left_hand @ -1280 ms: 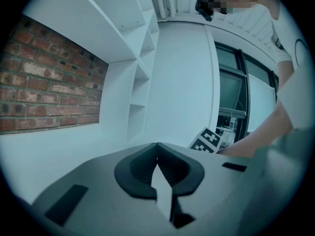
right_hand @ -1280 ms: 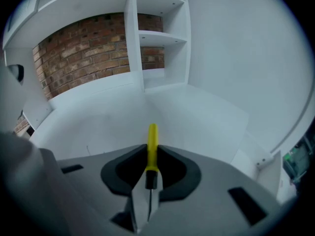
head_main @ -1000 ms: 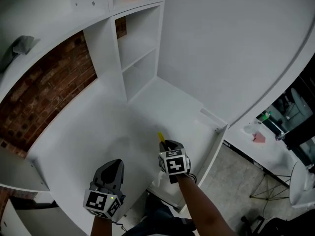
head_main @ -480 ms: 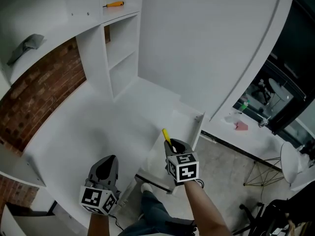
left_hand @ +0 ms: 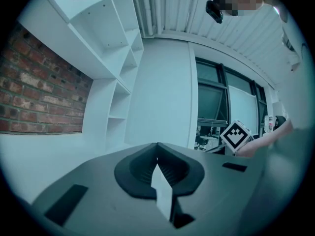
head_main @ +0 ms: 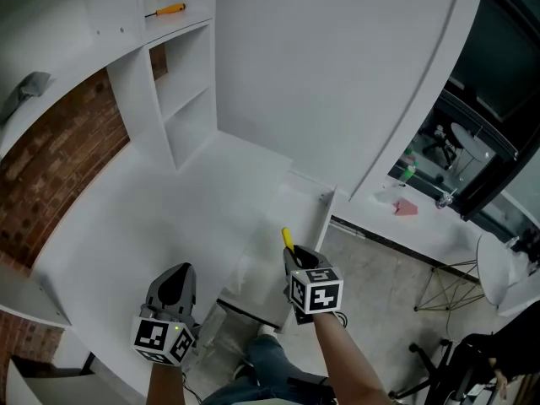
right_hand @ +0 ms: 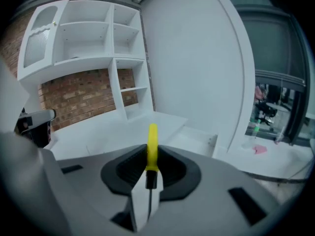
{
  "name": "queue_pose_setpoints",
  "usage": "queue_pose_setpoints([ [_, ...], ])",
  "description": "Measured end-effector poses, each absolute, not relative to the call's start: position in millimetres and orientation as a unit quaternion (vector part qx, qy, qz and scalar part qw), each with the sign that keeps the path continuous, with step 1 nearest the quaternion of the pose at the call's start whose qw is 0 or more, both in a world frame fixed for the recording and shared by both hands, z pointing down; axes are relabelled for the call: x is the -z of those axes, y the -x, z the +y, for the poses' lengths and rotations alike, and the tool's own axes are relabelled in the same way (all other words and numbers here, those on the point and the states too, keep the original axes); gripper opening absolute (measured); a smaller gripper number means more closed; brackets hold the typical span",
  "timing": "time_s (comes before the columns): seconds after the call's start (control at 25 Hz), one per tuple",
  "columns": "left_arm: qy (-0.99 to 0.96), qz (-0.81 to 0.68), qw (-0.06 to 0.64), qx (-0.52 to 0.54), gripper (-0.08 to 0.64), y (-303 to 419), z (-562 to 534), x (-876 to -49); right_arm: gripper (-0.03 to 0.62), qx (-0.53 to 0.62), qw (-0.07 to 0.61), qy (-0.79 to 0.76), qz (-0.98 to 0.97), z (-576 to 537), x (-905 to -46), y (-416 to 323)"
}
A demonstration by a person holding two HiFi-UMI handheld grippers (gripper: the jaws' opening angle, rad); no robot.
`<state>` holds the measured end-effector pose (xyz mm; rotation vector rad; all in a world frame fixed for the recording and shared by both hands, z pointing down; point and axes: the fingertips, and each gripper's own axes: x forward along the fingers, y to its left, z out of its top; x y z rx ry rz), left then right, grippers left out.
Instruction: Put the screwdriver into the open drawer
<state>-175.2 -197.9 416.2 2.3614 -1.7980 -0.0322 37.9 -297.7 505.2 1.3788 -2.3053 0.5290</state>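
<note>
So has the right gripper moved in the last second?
Yes. In the head view the right gripper, holding the yellow-handled screwdriver, has shifted right, nearer the open white drawer's right side wall.

Office-like interior — white shelving (head_main: pixel 187 74), brick wall (head_main: pixel 63 163), glazed partitions (left_hand: pixel 212 104)

Both grippers sit low in the head view, side by side and apart. Each points up the frame, away from the person. The left gripper (head_main: pixel 174 273) is at lower left, and its marker cube (head_main: pixel 159 337) is the part nearest the camera. Only a little of the arm behind it shows at the bottom edge. In the left gripper view its jaws are pressed together with nothing between them. The right gripper (head_main: pixel 294 254) is just right of centre, on a bare right forearm (head_main: pixel 348 363) that rises from the bottom edge. Its jaws clamp a screwdriver (right_hand: pixel 153 140), whose yellow handle sticks out past the tips.
</note>
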Motion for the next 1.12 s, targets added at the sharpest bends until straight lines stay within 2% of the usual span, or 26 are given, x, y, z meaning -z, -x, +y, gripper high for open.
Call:
queue_pose_setpoints([
  [0.4, -0.781, -0.615, 0.109, -0.022, 0.012, 148.2, -274.3, -443.4, 0.075, -0.301, 0.236, -0.493, -0.782, -363.4, -608.1, -51.1],
  [0.76, -0.772, -0.617, 0.14, -0.067, 0.012, 135.8, -304.1, -481.8, 0.075, -0.389, 0.313, -0.455, -0.737, -393.8, -711.5, -35.3],
  [1.12, -0.75, -0.63, 0.174, -0.101, 0.012, 139.2, -315.4, -510.0, 0.075, -0.435, 0.378, -0.445, -0.686, -401.5, -777.0, -36.6],
])
